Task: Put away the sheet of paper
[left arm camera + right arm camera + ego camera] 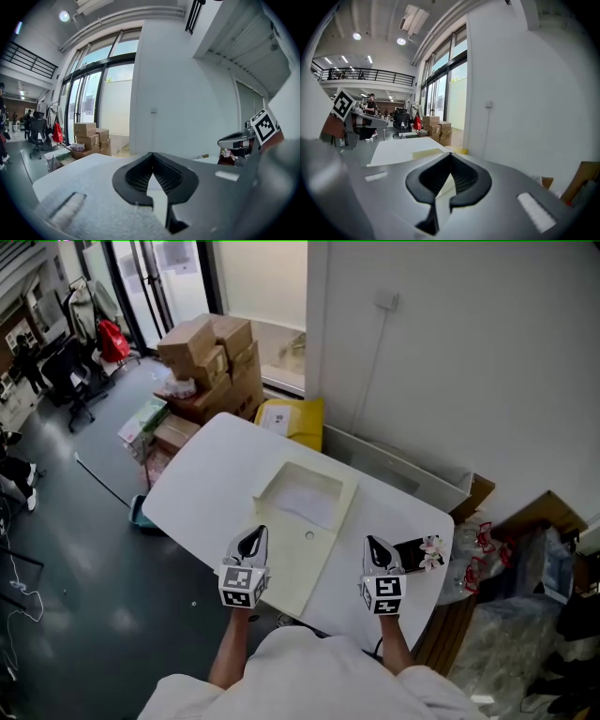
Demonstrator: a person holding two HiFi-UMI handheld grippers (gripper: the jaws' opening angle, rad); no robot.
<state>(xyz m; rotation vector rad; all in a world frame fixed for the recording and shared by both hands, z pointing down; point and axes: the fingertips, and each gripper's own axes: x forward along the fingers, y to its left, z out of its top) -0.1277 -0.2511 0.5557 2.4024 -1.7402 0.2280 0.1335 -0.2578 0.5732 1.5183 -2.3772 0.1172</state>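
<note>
A white sheet of paper (307,499) lies inside the shallow tray of an open cream box (281,568) on the white table (202,484). The box's flat lid stretches from the tray toward me. My left gripper (252,540) hovers over the lid's left edge, jaws shut and empty; in the left gripper view its tips (152,155) meet with nothing between them. My right gripper (376,547) sits just right of the box, also shut on nothing (450,157). Both are short of the paper, on its near side.
A black object with pink-white flowers (422,553) lies on the table's right end by the right gripper. Stacked cardboard boxes (211,357) and a yellow bag (298,418) stand on the floor beyond the table. A white wall (450,352) runs close on the right.
</note>
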